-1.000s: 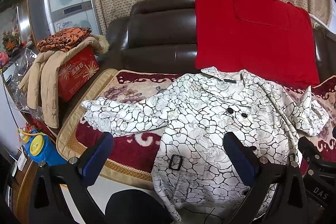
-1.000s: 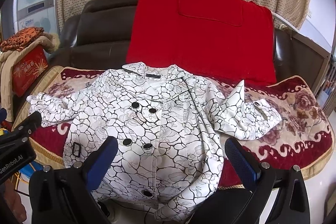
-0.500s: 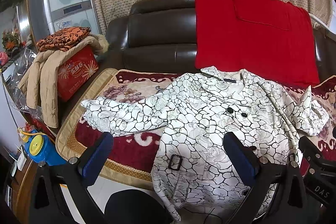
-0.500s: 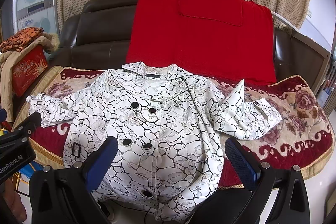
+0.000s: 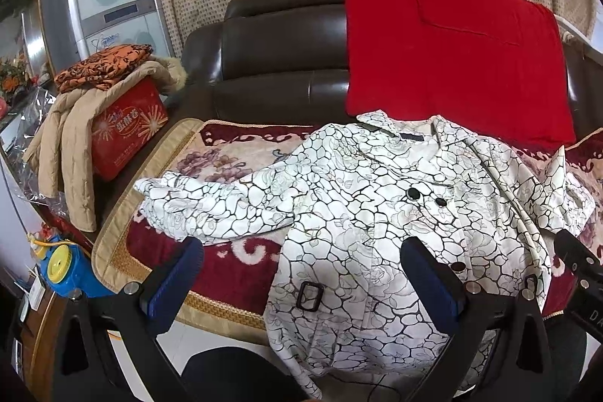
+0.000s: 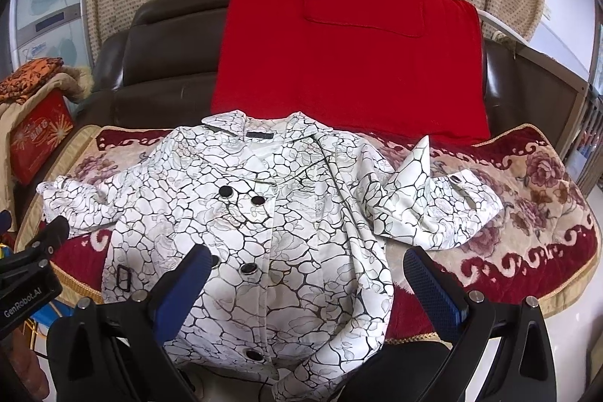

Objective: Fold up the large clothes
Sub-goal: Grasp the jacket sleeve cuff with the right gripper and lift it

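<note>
**A:** Where does the garment lie?

**B:** The white double-breasted coat with the black crackle print point(image 6: 256, 236) is spread face up on the floral sofa cover point(image 6: 527, 183), collar toward the backrest and hem hanging over the front edge. One sleeve point(image 5: 211, 202) stretches out flat to the left; the other sleeve point(image 6: 433, 206) is bunched up on the right. No fold appears to have been made yet.

**A:** And the tools?

**B:** The left gripper point(image 5: 301, 274) hovers with its blue-padded jaws spread wide, holding nothing. The right gripper point(image 6: 305, 285) is the same: gaping and empty, above the lower front of the coat.

**A:** What might spoil things from here?

**B:** The overhanging hem, most likely. A pull on a sleeve could drag the whole coat off the seat, as its weight already leans that way. The crumpled right sleeve (its cuff turned up in a point) might fold in lumpy unless smoothed first. A pad could also close on a button point(image 6: 248, 268) or the belt buckle point(image 5: 311, 296) and slip.

**A:** Any containers?

**B:** Only a red printed gift box point(image 5: 124, 130) at the left, shut, its contents unseen. A beige padded jacket point(image 5: 71, 142) drapes over it, with an orange patterned cloth point(image 5: 105, 66) folded on top.
</note>
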Action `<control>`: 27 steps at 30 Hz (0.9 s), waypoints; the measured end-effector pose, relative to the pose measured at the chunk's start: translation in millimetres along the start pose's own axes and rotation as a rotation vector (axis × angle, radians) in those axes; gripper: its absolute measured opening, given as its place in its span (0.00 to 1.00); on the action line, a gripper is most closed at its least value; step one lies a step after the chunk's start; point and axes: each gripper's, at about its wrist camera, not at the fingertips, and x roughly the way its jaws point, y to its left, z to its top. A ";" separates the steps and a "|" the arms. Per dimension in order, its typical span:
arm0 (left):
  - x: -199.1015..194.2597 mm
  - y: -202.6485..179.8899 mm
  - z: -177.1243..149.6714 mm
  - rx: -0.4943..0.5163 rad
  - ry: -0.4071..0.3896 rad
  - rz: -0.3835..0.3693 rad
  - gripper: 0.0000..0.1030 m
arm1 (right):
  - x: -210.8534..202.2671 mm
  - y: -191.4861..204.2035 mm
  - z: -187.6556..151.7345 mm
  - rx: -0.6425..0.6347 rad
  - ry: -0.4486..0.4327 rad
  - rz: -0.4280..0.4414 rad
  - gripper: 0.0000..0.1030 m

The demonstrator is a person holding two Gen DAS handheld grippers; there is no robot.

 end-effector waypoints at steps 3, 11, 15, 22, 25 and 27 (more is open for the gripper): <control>5.0 -1.3 2.5 -0.004 0.001 -0.001 1.00 | 5.5 -2.4 1.9 0.009 0.005 -0.001 1.00; 26.6 -6.6 6.0 0.001 0.027 -0.029 1.00 | 22.0 -8.9 6.1 0.014 0.014 -0.025 1.00; 49.9 -13.8 6.3 0.020 0.056 -0.035 1.00 | 37.6 -27.8 8.2 0.053 0.024 -0.061 1.00; 88.8 -24.9 9.3 0.031 0.059 -0.028 1.00 | 74.6 -95.7 14.2 0.161 0.047 -0.207 1.00; 111.1 -30.0 7.2 0.036 0.080 -0.035 1.00 | 85.7 -145.2 17.0 0.265 0.041 -0.240 1.00; 127.5 -34.0 3.4 0.042 0.100 -0.035 1.00 | 95.2 -177.0 17.7 0.321 0.052 -0.269 1.00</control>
